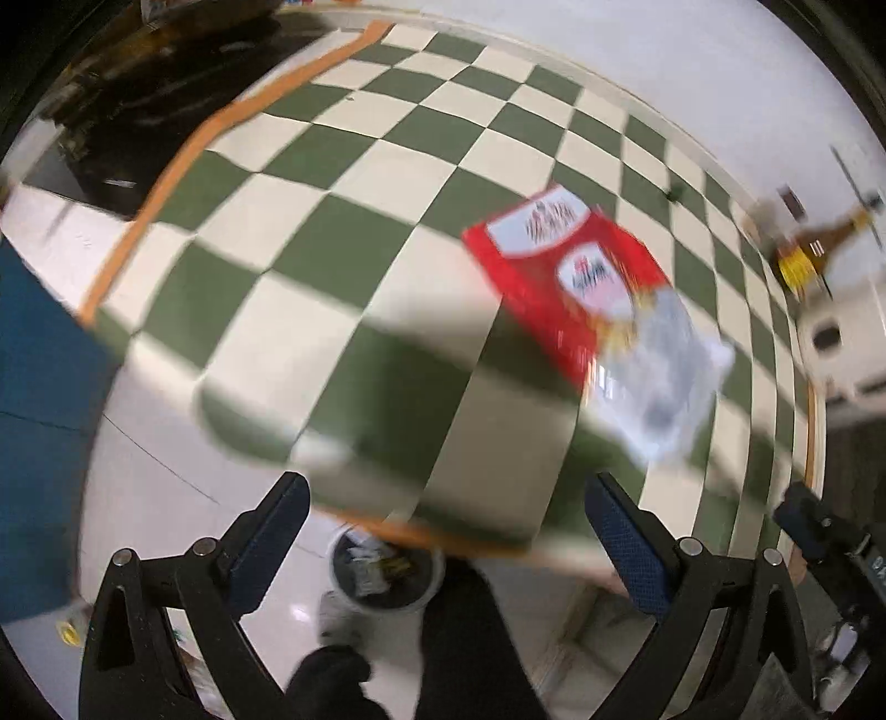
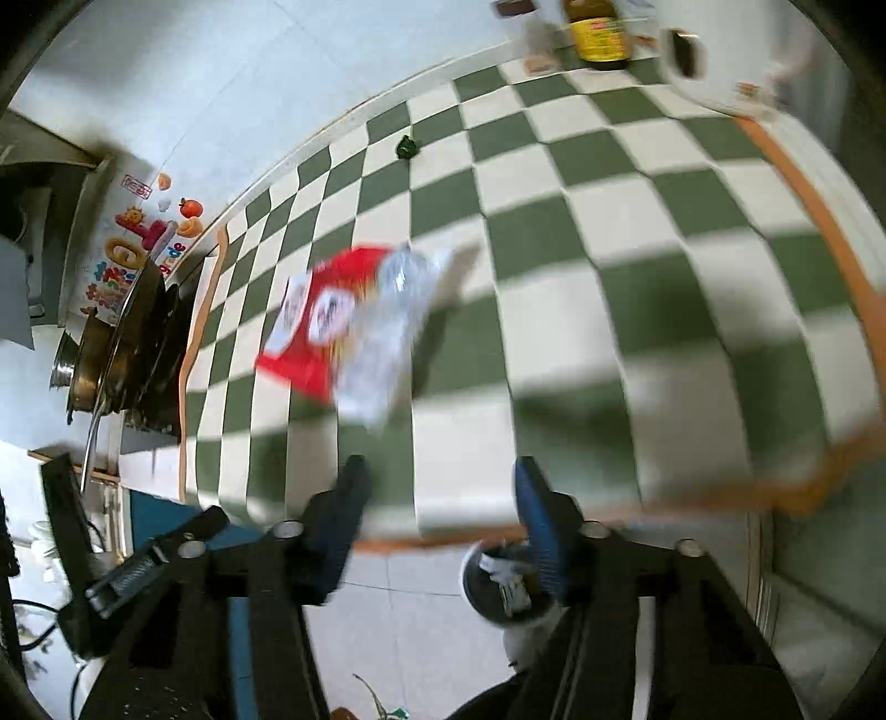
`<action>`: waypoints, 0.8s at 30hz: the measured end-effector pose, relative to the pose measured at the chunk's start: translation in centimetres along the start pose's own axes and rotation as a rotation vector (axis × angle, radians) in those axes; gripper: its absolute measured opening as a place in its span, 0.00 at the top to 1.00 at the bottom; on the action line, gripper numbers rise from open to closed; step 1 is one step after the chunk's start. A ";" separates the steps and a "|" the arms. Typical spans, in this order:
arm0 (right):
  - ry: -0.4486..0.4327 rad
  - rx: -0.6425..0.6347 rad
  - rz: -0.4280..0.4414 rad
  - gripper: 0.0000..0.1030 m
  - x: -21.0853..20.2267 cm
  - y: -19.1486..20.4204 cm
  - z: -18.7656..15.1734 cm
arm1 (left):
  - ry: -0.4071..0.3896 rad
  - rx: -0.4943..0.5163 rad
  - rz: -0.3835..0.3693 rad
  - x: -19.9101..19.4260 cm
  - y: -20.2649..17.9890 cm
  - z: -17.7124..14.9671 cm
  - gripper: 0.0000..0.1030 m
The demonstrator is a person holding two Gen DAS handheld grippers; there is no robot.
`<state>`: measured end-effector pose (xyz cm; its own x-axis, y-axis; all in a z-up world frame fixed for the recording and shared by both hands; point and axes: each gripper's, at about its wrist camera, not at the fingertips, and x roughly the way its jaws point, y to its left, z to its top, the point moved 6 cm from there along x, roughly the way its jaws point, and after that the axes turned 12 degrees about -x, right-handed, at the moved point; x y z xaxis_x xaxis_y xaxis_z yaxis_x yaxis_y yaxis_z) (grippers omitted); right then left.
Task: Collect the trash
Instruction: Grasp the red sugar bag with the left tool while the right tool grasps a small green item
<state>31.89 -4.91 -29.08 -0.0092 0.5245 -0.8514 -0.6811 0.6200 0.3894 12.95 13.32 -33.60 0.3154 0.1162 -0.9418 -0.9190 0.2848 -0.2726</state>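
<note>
Left gripper (image 1: pixel 443 531): jaws wide apart, nothing between the 2 blue-padded fingers (image 1: pixel 271 540). Right gripper (image 2: pixel 437 515): jaws part-way apart, also empty. No earlier view to compare. Both point steeply down over the near edge of a table with a green-and-white checked cloth (image 1: pixel 343 232). Both views blurred. On the cloth, well beyond the fingertips: a red snack packet (image 1: pixel 570 277) with a clear crumpled wrapper (image 1: pixel 664 376) lying partly over it. Below the table edge, on the pale floor, a small round bin (image 1: pixel 387 570) with scraps inside. Brown bottle (image 2: pixel 598 33) at the far end.
</note>
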 end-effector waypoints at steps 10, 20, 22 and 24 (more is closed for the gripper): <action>0.202 -0.098 0.061 0.91 13.5 -1.2 9.6 | 0.038 -0.077 0.030 8.4 -5.3 7.9 0.07; 0.286 -0.167 0.154 0.95 15.6 -0.3 11.8 | -0.114 0.030 0.228 6.6 -6.9 9.9 1.00; 0.263 -0.152 0.172 0.85 15.3 -0.6 13.8 | -0.162 0.013 0.255 5.1 -6.4 10.8 1.00; 0.223 -0.146 0.149 0.67 14.8 -0.8 16.1 | -0.223 0.008 0.302 4.2 -6.4 11.4 1.00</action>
<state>44.11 11.80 -36.34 -0.2666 0.4519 -0.8513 -0.7578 0.4475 0.4749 22.89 22.85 -33.59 0.0750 0.3998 -0.9135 -0.9769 0.2134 0.0132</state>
